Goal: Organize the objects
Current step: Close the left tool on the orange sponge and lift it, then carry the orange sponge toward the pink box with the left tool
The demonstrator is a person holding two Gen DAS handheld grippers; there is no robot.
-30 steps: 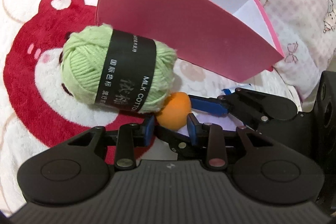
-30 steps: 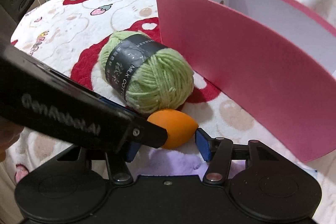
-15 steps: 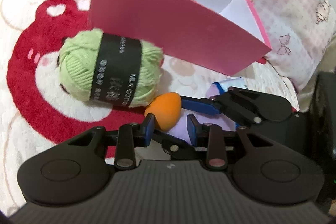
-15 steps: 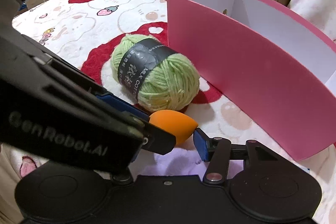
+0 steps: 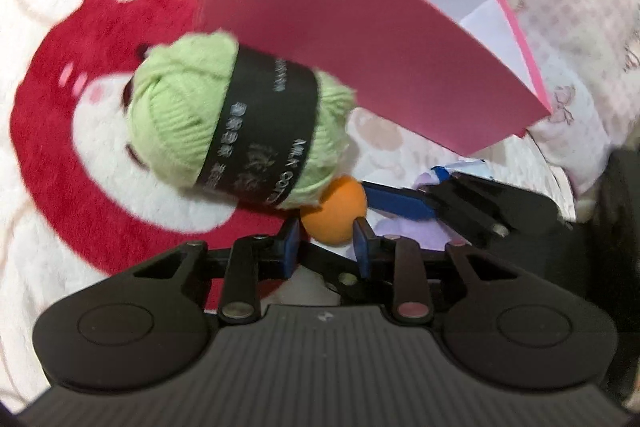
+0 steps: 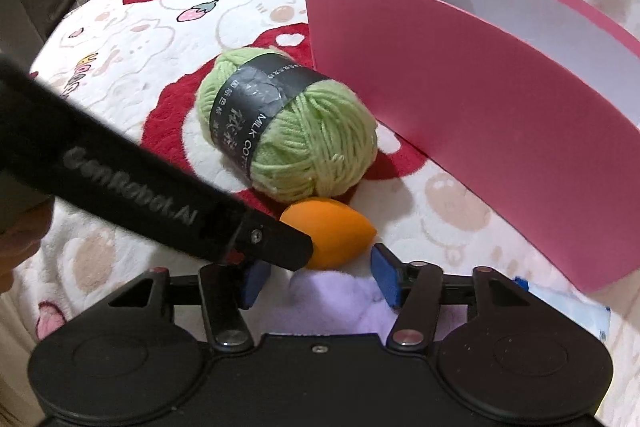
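- Jaws of the left gripper [image 5: 326,241] narrow, blue pads clamped on the orange sponge [image 5: 335,211], one pad on each side of it.
- Sponge is egg-shaped, pointed end toward the pink box [image 6: 480,99]; it sits just beside the green yarn ball [image 6: 288,127], touching or nearly so.
- Right gripper [image 6: 320,277] jaws have just been opening; they stand moderately apart, pads not pressing on anything. The sponge lies just ahead of them, above a pale purple cloth [image 6: 340,303].
- Left gripper slopes downward and reaches across the right wrist view from the left; its black finger [image 6: 276,243] covers the sponge's blunt end.
- Right gripper also slopes downward; in the left wrist view it comes in from the right, one blue finger [image 5: 394,201] reaching to the sponge.
- Yarn ball wears a black paper band and rests on a white blanket [image 6: 152,27] printed with red bears.
- Box stands open beyond the yarn, white inside.
- Blue-and-white item near the box corner, too hidden to identify.
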